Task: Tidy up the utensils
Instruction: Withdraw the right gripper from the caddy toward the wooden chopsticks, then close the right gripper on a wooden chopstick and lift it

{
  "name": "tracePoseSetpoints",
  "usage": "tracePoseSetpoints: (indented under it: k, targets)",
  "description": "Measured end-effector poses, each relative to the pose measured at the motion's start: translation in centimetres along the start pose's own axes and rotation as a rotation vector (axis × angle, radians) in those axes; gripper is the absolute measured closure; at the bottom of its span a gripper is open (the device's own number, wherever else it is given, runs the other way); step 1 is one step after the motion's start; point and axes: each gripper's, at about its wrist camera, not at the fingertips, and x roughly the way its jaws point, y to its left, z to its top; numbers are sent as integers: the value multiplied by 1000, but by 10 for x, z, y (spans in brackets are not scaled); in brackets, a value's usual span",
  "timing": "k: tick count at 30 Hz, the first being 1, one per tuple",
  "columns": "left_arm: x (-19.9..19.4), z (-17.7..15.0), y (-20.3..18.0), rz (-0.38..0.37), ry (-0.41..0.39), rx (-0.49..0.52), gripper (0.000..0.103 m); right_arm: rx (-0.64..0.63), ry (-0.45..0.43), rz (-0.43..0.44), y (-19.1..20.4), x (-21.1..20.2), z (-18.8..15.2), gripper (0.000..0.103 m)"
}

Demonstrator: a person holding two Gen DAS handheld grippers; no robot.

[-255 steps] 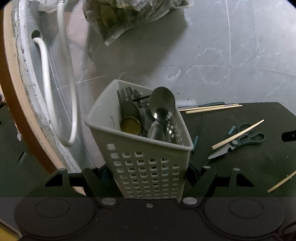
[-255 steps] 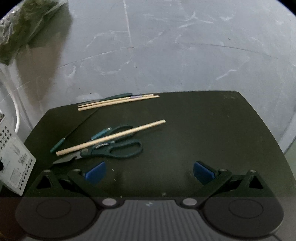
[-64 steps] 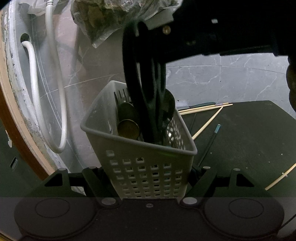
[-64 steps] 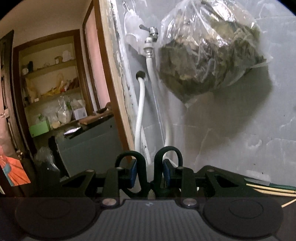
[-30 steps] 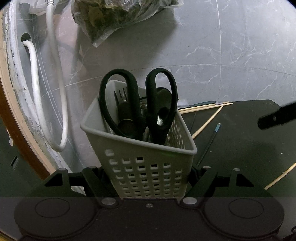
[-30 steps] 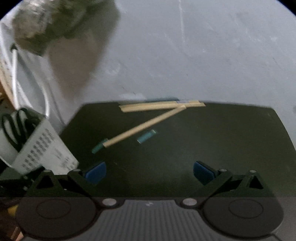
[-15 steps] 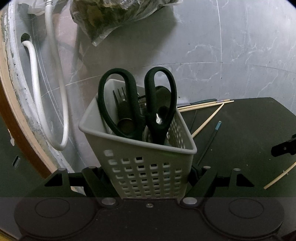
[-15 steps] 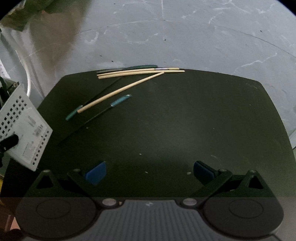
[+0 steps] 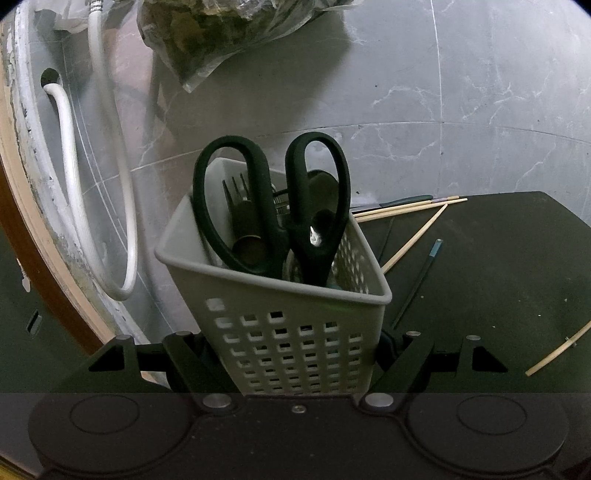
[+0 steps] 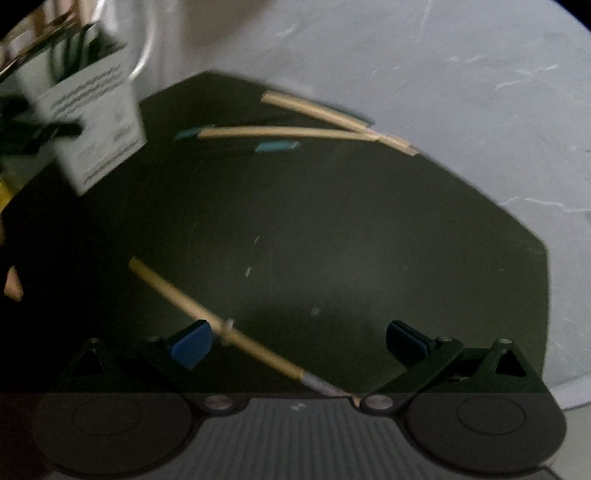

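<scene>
In the left wrist view my left gripper (image 9: 295, 347) is shut on a white perforated utensil caddy (image 9: 291, 325). Black-handled scissors (image 9: 291, 206) stand handles-up inside it with a fork and spoons. In the right wrist view, which is blurred, my right gripper (image 10: 299, 341) is open above the dark tabletop (image 10: 332, 240). A wooden chopstick (image 10: 221, 325) lies slantwise under it, close to the left blue pad (image 10: 192, 343), untouched. Further wooden chopsticks (image 10: 295, 132) and teal-tipped dark ones (image 10: 277, 147) lie at the table's far edge. The caddy (image 10: 88, 122) shows at the upper left there.
A grey marble wall (image 9: 461, 92) rises behind the table. A plastic bag of greenery (image 9: 229, 29) hangs at the top, with white hoses (image 9: 74, 177) on the left. One wooden chopstick (image 9: 557, 350) lies near the table's right side.
The right wrist view has rolled and sunk toward the table; a lone chopstick now lies under the open fingers. The right gripper has left the left wrist view. The caddy stays held in place.
</scene>
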Motion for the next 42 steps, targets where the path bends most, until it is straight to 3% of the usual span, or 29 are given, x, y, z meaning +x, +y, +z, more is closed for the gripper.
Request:
tracePoseSetpoints:
  k: [2, 14, 18, 22, 25, 30, 38, 42]
  targets:
    - [0, 0, 0, 0, 0, -1, 24, -29, 26, 19, -1, 0, -5, 2]
    - [0, 1, 0, 4, 5, 0, 24, -114, 74, 106, 1, 20, -9, 31]
    - [0, 0, 0, 4, 5, 0, 24, -145, 88, 129, 3, 29, -4, 49]
    - [0, 1, 0, 3, 6, 1, 24, -131, 98, 168, 0, 32, 1, 60]
    - [0, 1, 0, 4, 5, 0, 24, -154, 100, 193, -1, 32, 4, 80]
    - [0, 1, 0, 5, 5, 0, 24, -191, 77, 191, 0, 36, 14, 94]
    - [0, 1, -1, 6, 6, 0, 24, -215, -2, 205, 0, 62, 54, 96]
    - [0, 0, -1, 11, 8, -1, 24, -150, -23, 185, -4, 76, 75, 96]
